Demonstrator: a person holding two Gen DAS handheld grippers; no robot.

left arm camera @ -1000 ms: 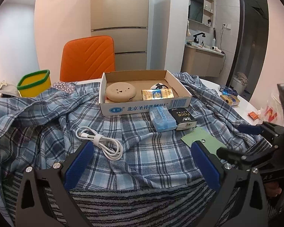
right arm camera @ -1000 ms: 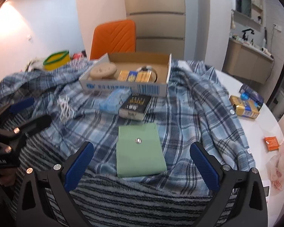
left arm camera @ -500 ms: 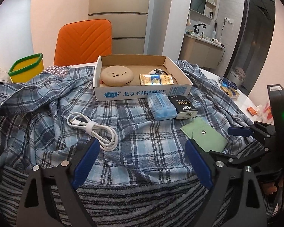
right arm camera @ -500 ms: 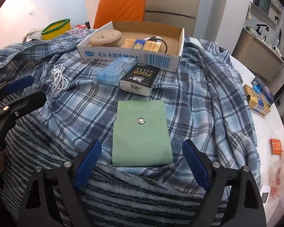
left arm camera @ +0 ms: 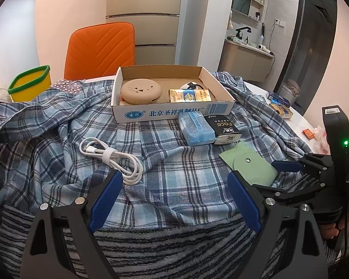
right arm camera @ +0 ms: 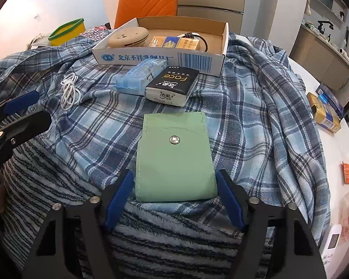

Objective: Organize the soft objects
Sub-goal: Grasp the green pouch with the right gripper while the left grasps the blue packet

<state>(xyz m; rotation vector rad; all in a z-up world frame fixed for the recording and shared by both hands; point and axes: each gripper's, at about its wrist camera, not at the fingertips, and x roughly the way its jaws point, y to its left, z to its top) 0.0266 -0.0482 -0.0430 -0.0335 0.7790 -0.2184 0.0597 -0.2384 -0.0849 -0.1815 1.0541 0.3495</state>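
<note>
A green snap pouch (right arm camera: 174,153) lies flat on a blue plaid shirt (right arm camera: 256,121), which is spread over a striped fleece blanket (right arm camera: 174,232). My right gripper (right arm camera: 174,181) straddles the pouch's near end. Its jaws are closing, with the blue pads just beside the pouch's two side edges and no squeeze visible. My left gripper (left arm camera: 174,179) is open over the shirt with nothing between its fingers. A coiled white cable (left arm camera: 111,155) lies just beyond its left finger. A blue tissue pack (right arm camera: 142,76) and a black tissue pack (right arm camera: 172,86) lie side by side behind the pouch.
A cardboard box (left arm camera: 174,114) holding a beige round case and gold packets sits on the shirt at the back. A yellow bin (left arm camera: 30,83) stands far left and an orange chair (left arm camera: 100,48) stands behind. Small boxes (right arm camera: 325,114) lie on the white table at the right.
My right gripper has come down and forward over the green pouch, and its jaws have narrowed around it. My left gripper's jaws narrowed slightly and it stayed in place.
</note>
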